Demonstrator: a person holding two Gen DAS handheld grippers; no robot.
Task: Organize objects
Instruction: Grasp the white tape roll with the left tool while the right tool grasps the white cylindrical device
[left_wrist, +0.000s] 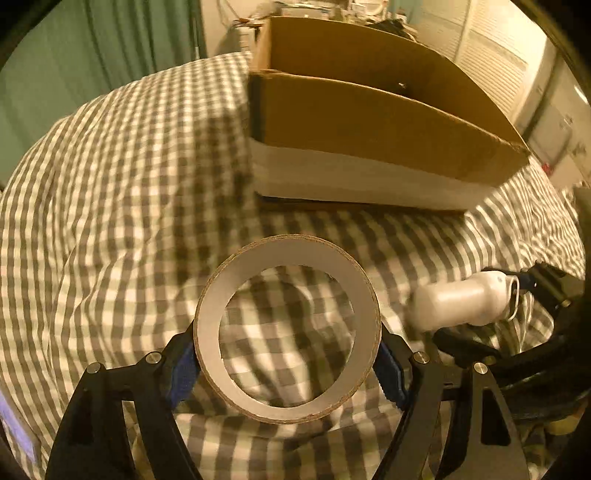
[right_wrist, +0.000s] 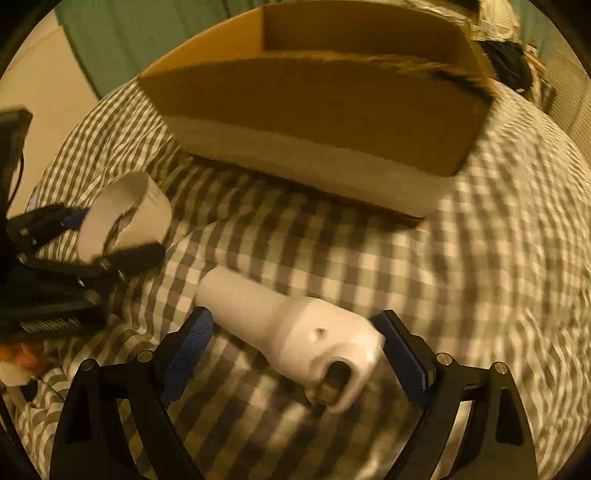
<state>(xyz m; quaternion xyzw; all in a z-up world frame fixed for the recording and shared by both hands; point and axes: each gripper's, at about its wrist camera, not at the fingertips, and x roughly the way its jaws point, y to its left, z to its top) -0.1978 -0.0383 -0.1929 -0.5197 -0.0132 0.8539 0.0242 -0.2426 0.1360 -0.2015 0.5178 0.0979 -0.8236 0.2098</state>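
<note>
Both pairs of jaws have something between them. Those of the left gripper (left_wrist: 287, 360) are clamped on a white ring (left_wrist: 286, 328) of cardboard (its raw edge shows brown), the blue pads (left_wrist: 183, 373) pressing its outer wall on either side; the checked bedcover (left_wrist: 129, 166) shows through its opening. Those of the right gripper (right_wrist: 297, 356) stand apart around a white controller (right_wrist: 291, 332) lying aslant between them, its wide end touching the right-hand pad (right_wrist: 404, 360) while the left-hand pad sits clear of the narrow handle; whether it is gripped or only resting on the cover, I cannot tell. Beyond both tools, a cardboard box (left_wrist: 369, 122) sits on the bedcover, open at the top, white along its lower side. A green curtain (left_wrist: 92, 66) hangs behind.
</note>
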